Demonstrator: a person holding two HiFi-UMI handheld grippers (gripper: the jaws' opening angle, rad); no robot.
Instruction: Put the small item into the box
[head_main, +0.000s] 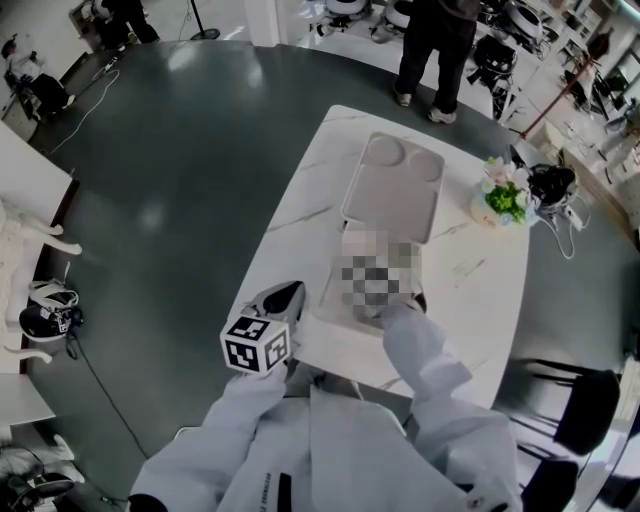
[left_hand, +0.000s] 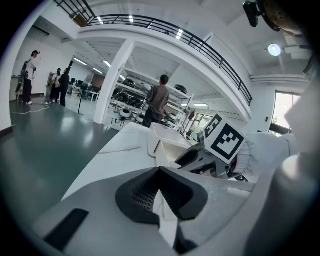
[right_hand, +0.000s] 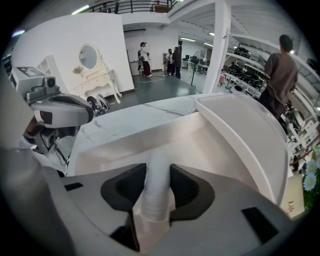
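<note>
Two tongs work over a white marbled surface (head_main: 470, 290), one in each of the person's hands. The right tongs (right_hand: 159, 172) hold the item (right_hand: 156, 192), a small white tube-like thing in a wrapping. Both dark pads press against its sides, and its end stands out past the tips. These tongs point steeply down into the box (right_hand: 210, 145), so the item hangs inside the box's open top, over its pale floor; whether it touches that floor cannot be told. The lid (right_hand: 250, 120) is open and lies back on the far side of the box, showing two round hollows in the head view. The left tongs (left_hand: 160, 172) are closed tip to tip with nothing between them. They hover at the near left edge of the surface, just beside the box but apart from it, tilted a little downward toward the right tongs. Some flowers (head_main: 507, 195) in a small pot stand near the right edge of the surface, well apart from the box. A person (head_main: 437, 45) stands on the dark floor beyond the far end.
</note>
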